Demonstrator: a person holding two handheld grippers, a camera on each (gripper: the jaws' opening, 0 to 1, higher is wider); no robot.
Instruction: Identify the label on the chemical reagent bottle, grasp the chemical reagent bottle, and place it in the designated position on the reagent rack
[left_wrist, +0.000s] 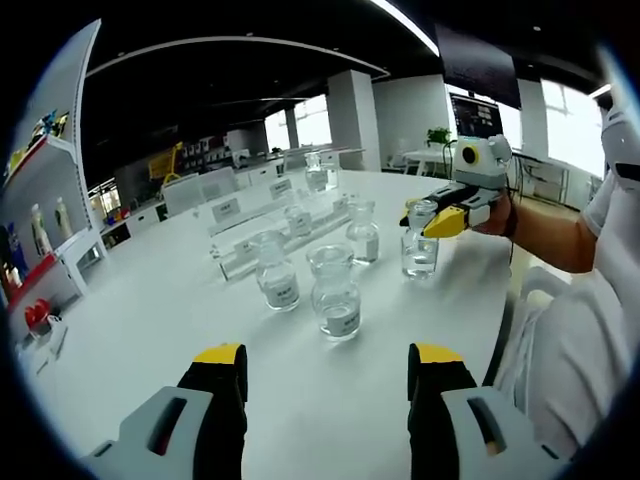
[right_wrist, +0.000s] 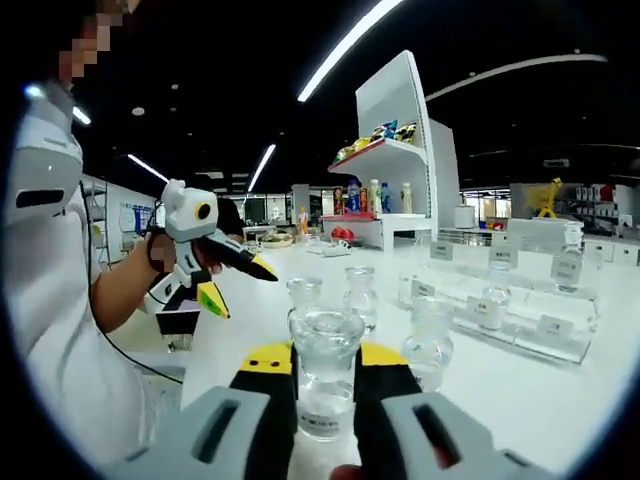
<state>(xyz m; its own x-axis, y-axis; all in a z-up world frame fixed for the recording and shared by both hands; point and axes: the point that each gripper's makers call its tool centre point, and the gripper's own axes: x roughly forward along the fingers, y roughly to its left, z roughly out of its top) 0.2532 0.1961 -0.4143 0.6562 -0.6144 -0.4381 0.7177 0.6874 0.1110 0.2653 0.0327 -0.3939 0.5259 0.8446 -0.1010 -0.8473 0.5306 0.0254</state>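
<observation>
Glass bottle (right_wrist: 325, 385): pinched between right gripper (right_wrist: 325, 372) jaws
left gripper (left_wrist: 328, 372): jaws spread, holding nothing
table (left_wrist: 170, 300): white
rack (left_wrist: 262, 232): clear, toward far edge

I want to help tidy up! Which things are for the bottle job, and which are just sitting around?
For the job:
held bottle in the right gripper
rack
loose bottles
left gripper, open

Just sitting around:
shelf with drinks
monitor
plant
</observation>
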